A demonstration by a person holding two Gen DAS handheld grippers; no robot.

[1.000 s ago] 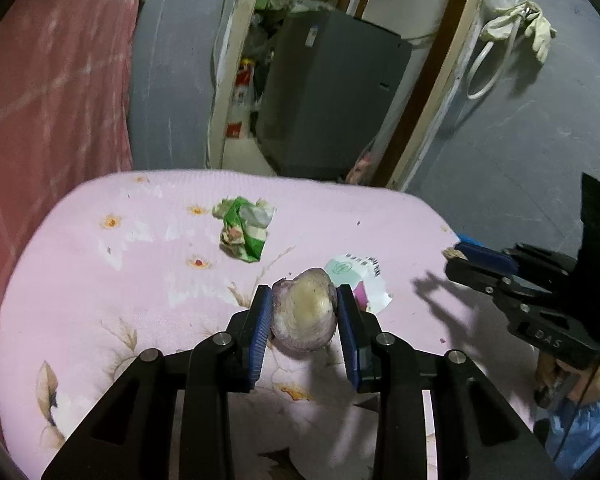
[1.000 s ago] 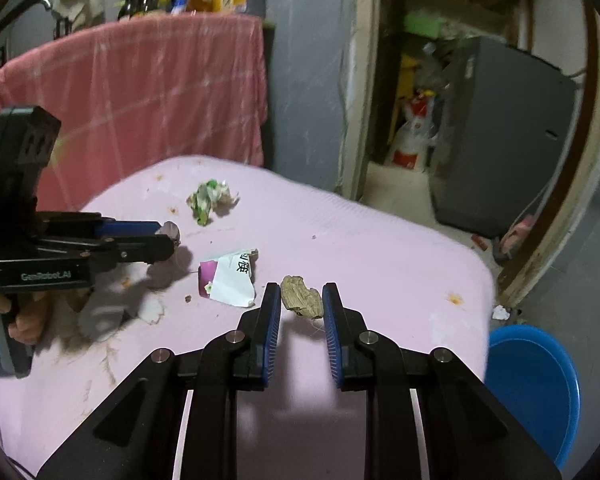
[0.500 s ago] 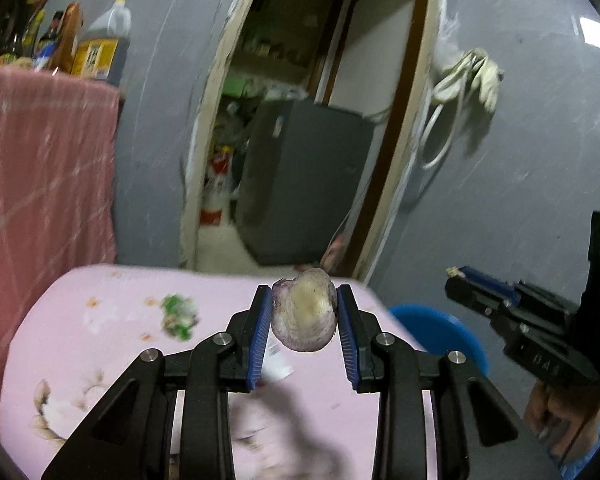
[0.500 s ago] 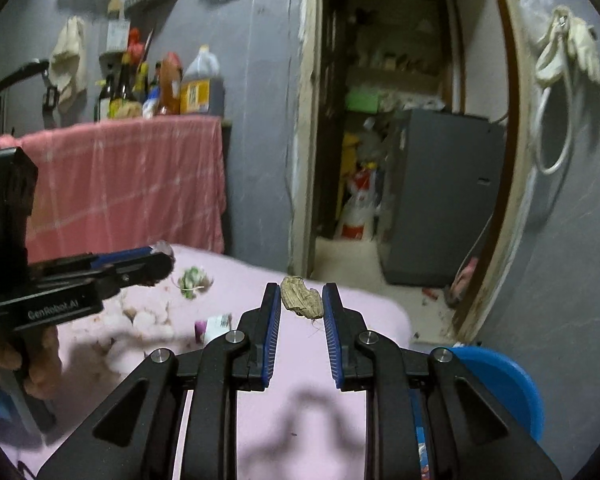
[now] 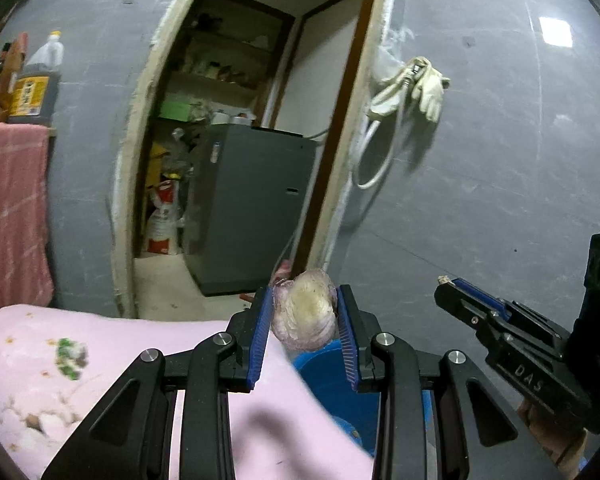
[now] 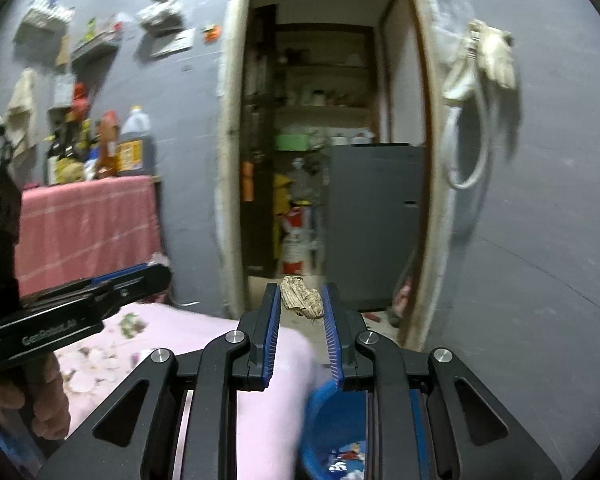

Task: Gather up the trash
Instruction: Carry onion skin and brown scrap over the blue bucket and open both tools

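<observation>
You are gripping one pale, purplish husk-like scrap [image 5: 304,310] between the blue pads of your left gripper [image 5: 304,312], and it is hanging just above the blue bin [image 5: 332,380] at the 6 o'clock edge of the left wrist view. Your right gripper [image 6: 300,300] is pinching one crumpled brown scrap [image 6: 302,297] at its fingertips, with the same blue bin [image 6: 328,420] lying below at 6 o'clock; colourful wrappers [image 6: 346,454] are sitting in its bottom, too blurred to count. The bin is standing just beside the pink floral table [image 5: 112,360], where one green crumpled wrapper [image 5: 70,354] is lying at 9 o'clock. Beyond, one grey cabinet [image 5: 252,208] is standing inside the doorway, and white gloves [image 5: 424,84] are hanging on the wall at 1 o'clock.
</observation>
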